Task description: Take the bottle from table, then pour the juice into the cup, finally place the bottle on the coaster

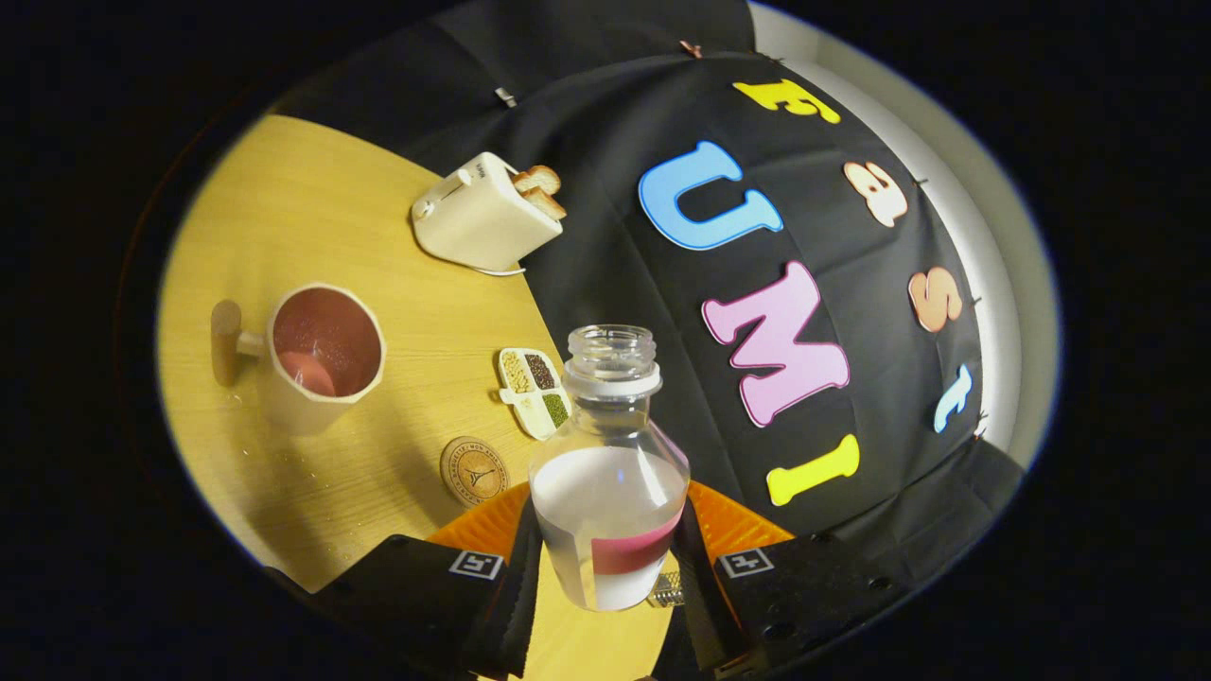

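A clear plastic bottle with no cap sits between my two fingers, which press on its lower body; my gripper is shut on it. The bottle is lifted above the wooden table and the whole view is tilted. It holds a little pinkish juice at the bottom and has a white label. Beyond the fingers stands a cream cup with a wooden handle and a pool of pink juice inside. A round cork coaster lies on the table just ahead of the fingers, between them and the cup.
A cream toaster with toast slices sticking out stands far back on the table. A small divided dish of grains and seeds lies between the coaster and the booth wall. The table's edge runs along the black cloth.
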Available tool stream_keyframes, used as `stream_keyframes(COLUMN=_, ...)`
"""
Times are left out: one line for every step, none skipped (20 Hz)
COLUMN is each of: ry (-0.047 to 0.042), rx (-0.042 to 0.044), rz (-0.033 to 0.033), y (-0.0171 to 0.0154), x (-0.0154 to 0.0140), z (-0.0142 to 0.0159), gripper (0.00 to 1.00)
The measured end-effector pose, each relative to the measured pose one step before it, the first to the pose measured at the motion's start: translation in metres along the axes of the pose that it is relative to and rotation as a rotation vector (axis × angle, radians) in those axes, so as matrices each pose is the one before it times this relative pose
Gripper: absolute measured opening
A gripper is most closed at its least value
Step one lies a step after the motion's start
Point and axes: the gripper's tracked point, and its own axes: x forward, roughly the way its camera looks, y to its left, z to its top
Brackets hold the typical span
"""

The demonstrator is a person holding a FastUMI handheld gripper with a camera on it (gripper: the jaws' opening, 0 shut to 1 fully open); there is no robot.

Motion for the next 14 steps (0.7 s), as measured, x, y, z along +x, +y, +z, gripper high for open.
stream_keyframes(ry=-0.00253, rx=-0.02396, rz=0.00116, y=0.00170, x=-0.00001, z=0.00004, gripper=0.67)
stream_keyframes(ry=-0.00247, rx=-0.02533, rz=-0.00131, y=0.00060, x=0.00040, z=0.00105, gripper=0.67)
stream_keyframes(ry=-0.00433, rx=-0.02306, rz=0.00299, y=0.00132, x=-0.00014, z=0.00146, gripper=0.67)
stream_keyframes(ry=-0.00636, rx=-0.02240, rz=0.00642, y=0.00270, x=0.00207, z=0.00163, gripper=0.67)
stream_keyframes(ry=-0.00604, rx=-0.02278, rz=0.00290, y=0.00195, x=0.00106, z=0.00155, gripper=0.67)
stream_keyframes(ry=-0.00726, rx=-0.03330, rz=0.00133, y=0.00081, x=0.00125, z=0.00211, gripper=0.67)
stream_keyframes(ry=-0.00845, rx=-0.03549, rz=-0.00187, y=-0.00016, x=0.00053, z=0.00162, gripper=0.67)
stream_keyframes(ry=-0.00606, rx=-0.03197, rz=0.00104, y=0.00154, x=0.00076, z=0.00052, gripper=0.67)
stream_keyframes(ry=-0.00323, rx=-0.02766, rz=0.00308, y=0.00153, x=0.00061, z=0.00007, gripper=0.67)
stream_keyframes(ry=-0.00624, rx=-0.02195, rz=0.00007, y=0.00113, x=0.00149, z=0.00061, gripper=0.67)
stream_keyframes(ry=-0.01170, rx=-0.02000, rz=-0.00101, y=0.00030, x=0.00108, z=0.00338, gripper=0.67)
stream_keyframes(ry=-0.01362, rx=-0.02750, rz=0.00343, y=0.00154, x=0.00140, z=0.00193, gripper=0.67)
stream_keyframes(ry=-0.01319, rx=-0.03274, rz=-0.00211, y=-0.00100, x=0.00163, z=0.00271, gripper=0.67)
stream_keyframes(ry=-0.01478, rx=-0.03352, rz=-0.00167, y=-0.00131, x=-0.00025, z=0.00308, gripper=0.67)
